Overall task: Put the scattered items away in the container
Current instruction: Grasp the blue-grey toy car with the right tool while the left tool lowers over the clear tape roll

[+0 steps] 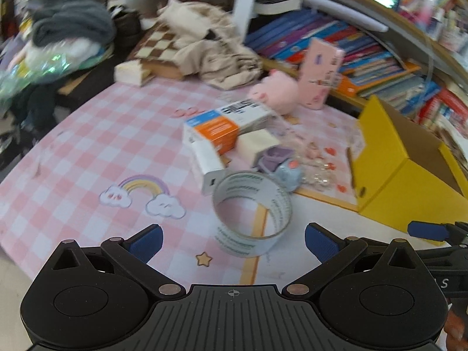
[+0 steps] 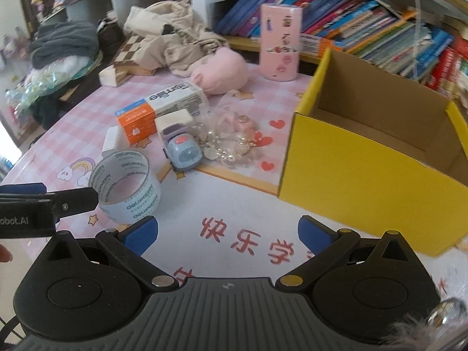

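Tape roll (image 1: 252, 213) lies just beyond left gripper's (image 1: 233, 242) spread fingers.

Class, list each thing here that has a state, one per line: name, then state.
Left tool: open, empty.
Right tool: open, empty.
Yellow box: open-topped, nothing visible inside.
Tape roll: standing on its rim, on the mat.
Toy car: upright, outside the box.
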`<state>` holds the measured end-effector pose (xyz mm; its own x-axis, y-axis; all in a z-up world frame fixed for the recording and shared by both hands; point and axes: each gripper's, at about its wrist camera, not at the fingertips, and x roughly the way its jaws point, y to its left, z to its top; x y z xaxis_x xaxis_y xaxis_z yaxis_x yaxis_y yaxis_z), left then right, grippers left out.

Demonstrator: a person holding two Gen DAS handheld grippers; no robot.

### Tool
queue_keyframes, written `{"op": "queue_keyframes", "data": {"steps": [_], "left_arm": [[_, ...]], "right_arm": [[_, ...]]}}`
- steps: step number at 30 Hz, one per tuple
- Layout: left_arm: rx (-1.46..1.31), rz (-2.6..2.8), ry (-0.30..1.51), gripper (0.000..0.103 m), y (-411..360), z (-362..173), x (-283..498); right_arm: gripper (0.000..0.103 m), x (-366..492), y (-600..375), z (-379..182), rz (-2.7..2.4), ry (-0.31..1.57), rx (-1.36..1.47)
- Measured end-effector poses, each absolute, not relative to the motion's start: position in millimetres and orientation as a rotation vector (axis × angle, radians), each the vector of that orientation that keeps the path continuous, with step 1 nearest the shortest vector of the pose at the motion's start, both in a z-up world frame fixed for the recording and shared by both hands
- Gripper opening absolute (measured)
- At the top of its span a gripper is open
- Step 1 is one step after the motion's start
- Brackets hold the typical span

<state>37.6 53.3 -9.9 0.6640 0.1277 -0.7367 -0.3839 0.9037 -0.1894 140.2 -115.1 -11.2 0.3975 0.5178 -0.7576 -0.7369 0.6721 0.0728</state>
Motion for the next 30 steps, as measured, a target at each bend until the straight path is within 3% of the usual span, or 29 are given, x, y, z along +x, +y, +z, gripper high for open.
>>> {"op": "queue_keyframes", "data": {"steps": [11, 16, 23, 30], "left_arm": [[-0.340, 0.384, 0.811, 0.103, 38.9, -21.9, 46.1], [-0.344, 0.409, 0.819, 0.103, 37.3, -24.7, 48.4], [-0.356, 0.363, 0.844, 0.103, 36.3, -27.4, 57.0], [-0.335, 0.357, 0.888, 0.103, 36.2, -33.4, 69.0]], "right_arm": [[0.100, 161.0, -104.8, -27.7, 0.965, 0.877, -0.339], [0.088, 166.9, -104.9, -34.7, 0.995, 0.887, -0.326], [0.062, 175.1, -103.6, -38.4, 1.018, 0.888, -0.311], [0.060, 179.2, -100.5, -40.9, 1.020, 0.881, -0.322]]}}
